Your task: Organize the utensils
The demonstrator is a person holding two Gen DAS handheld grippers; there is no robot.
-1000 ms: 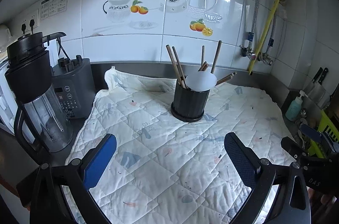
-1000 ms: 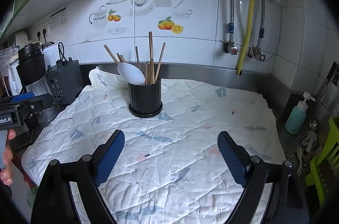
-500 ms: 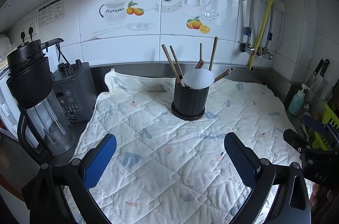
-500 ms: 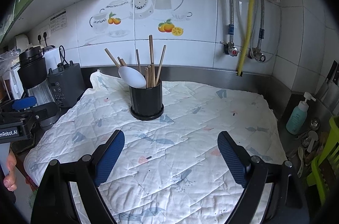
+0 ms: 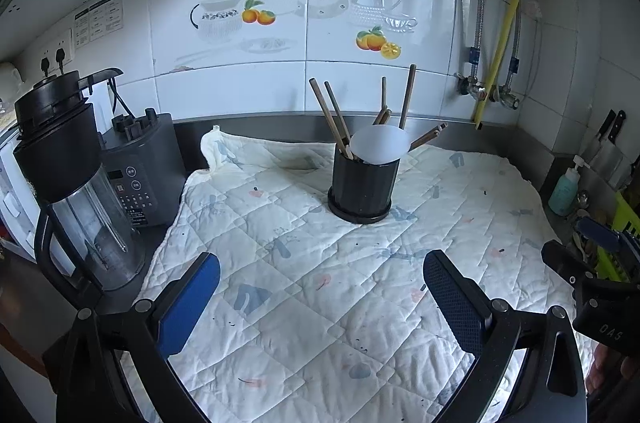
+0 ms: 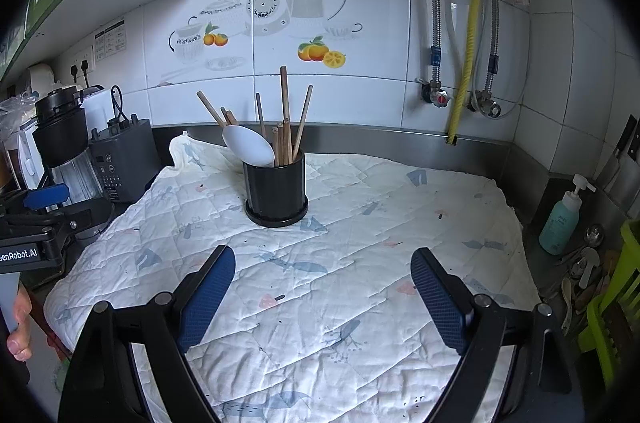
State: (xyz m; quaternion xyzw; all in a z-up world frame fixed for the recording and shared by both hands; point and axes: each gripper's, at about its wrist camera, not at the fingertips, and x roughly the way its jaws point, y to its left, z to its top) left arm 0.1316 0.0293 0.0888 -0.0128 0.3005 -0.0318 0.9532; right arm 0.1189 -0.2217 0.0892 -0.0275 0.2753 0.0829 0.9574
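1. The left tool point(image 5: 320, 297) hangs above the near part of the quilted cloth point(image 5: 360, 283), its blue-padded jaws spread wide with nothing between them.
2. The right tool point(image 6: 322, 289) likewise hovers over the cloth point(image 6: 340, 263), jaws wide apart and empty.
3. A black ribbed utensil holder point(image 5: 363, 189) stands upright on the cloth toward the back of the tabletop, well apart from both tools; in the right wrist view it point(image 6: 275, 189) sits left of centre.
4. Wooden chopsticks point(image 5: 332, 117) stand in the holder and fan outward at different tilts; the right wrist view shows them point(image 6: 284, 119) bunched toward the holder's right side.
5. A white spoon point(image 6: 249, 145) rests in the holder with its bowl up, leaning left over the rim; in the left wrist view its bowl point(image 5: 380, 145) faces the camera.
6. A blender jug point(image 5: 76, 183) with a black lid stands on the tabletop left of the cloth, with a grey blender base point(image 5: 138, 167) just behind it.
7. At the right edge, a teal soap dispenser point(image 6: 564, 217) stands off the cloth, and loose spoons point(image 6: 582, 267) lie near a green basket point(image 6: 616, 303).
8. A yellow hose point(image 6: 470, 35) runs down the tiled wall point(image 6: 360, 3) behind.
9. A person's hand point(image 6: 18, 327) shows at the left edge of the right wrist view, below the left tool's body.
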